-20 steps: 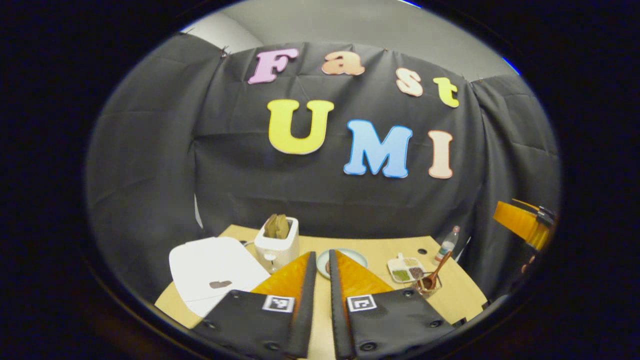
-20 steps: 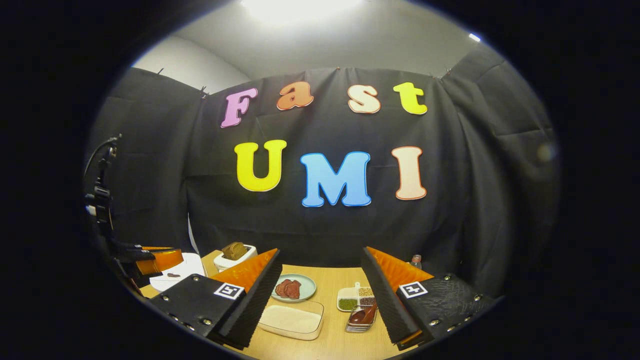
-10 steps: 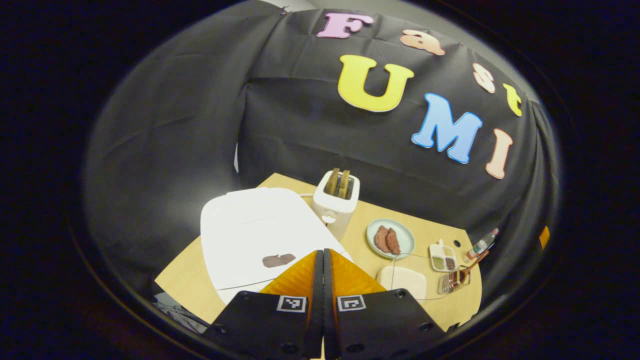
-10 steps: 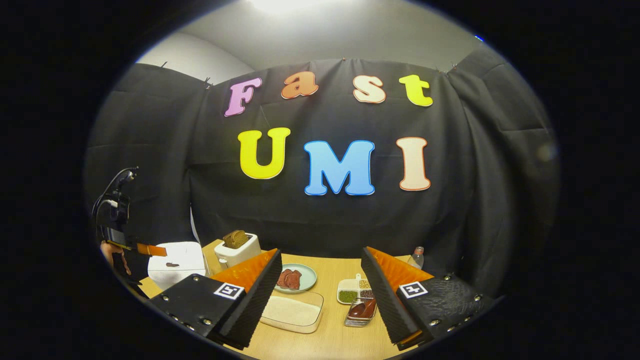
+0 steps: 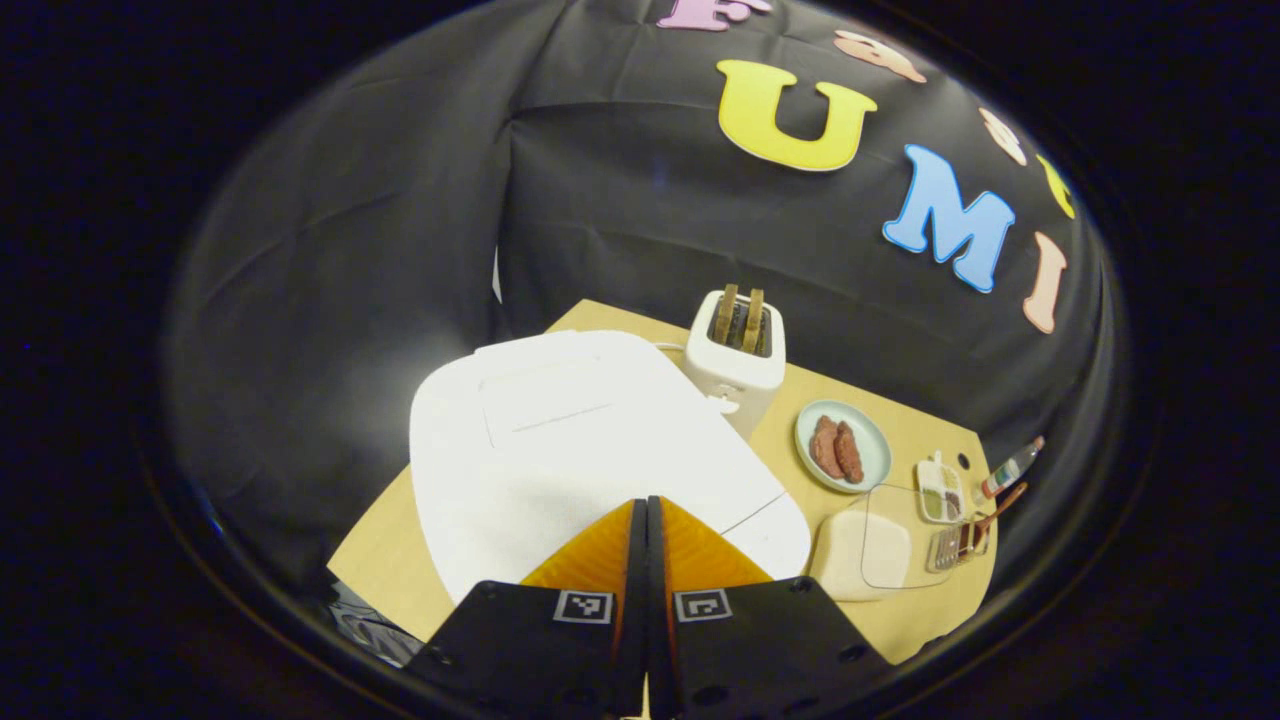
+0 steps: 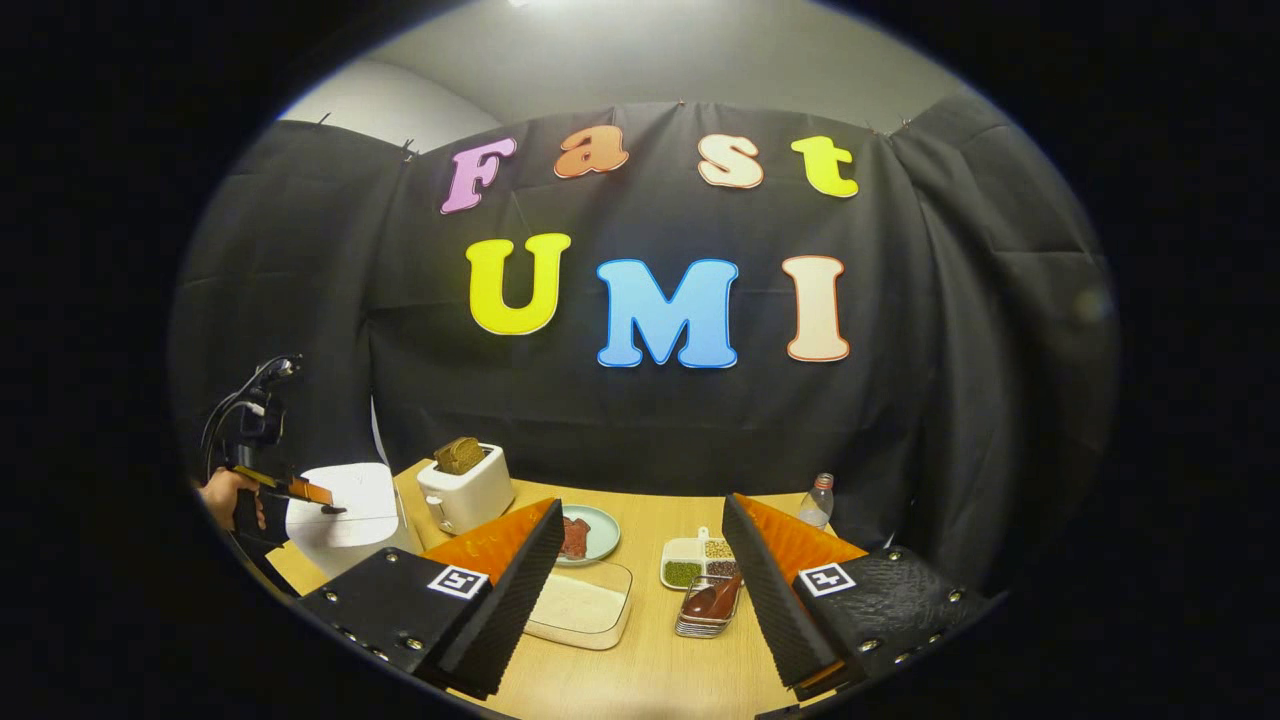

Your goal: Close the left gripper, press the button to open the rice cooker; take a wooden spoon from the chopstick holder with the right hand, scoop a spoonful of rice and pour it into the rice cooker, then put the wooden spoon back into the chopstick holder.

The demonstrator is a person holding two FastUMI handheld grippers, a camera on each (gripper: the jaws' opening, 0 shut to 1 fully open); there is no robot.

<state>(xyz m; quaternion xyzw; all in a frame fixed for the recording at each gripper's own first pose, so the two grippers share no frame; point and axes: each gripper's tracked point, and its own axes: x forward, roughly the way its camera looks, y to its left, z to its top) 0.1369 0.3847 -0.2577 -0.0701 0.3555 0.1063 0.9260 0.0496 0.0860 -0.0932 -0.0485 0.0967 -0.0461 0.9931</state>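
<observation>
— Surface?
— A light wooden table (image 5: 385,560) against black cloth. Left gripper view first: the white rice cooker (image 5: 560,440) sits at the table's left, lid down. The left claw (image 5: 646,515) has its fingers pressed together, nothing between them, tips over the cooker's front edge; contact cannot be told.

— Other items there?
— A toaster (image 5: 735,360) behind the cooker, a plate (image 5: 842,445), a clear rice container (image 5: 865,550), and the chopstick holder (image 5: 955,545) with the wooden spoon (image 5: 990,505) in it.

— Right gripper view?
— The right claw (image 6: 640,560) is spread wide, holding nothing, above the rice container (image 6: 580,610) and the chopstick holder (image 6: 705,610). The spoon (image 6: 715,598) lies in the holder. At far left a hand (image 6: 228,495) holds the left claw (image 6: 320,497) at the cooker (image 6: 345,510).
</observation>
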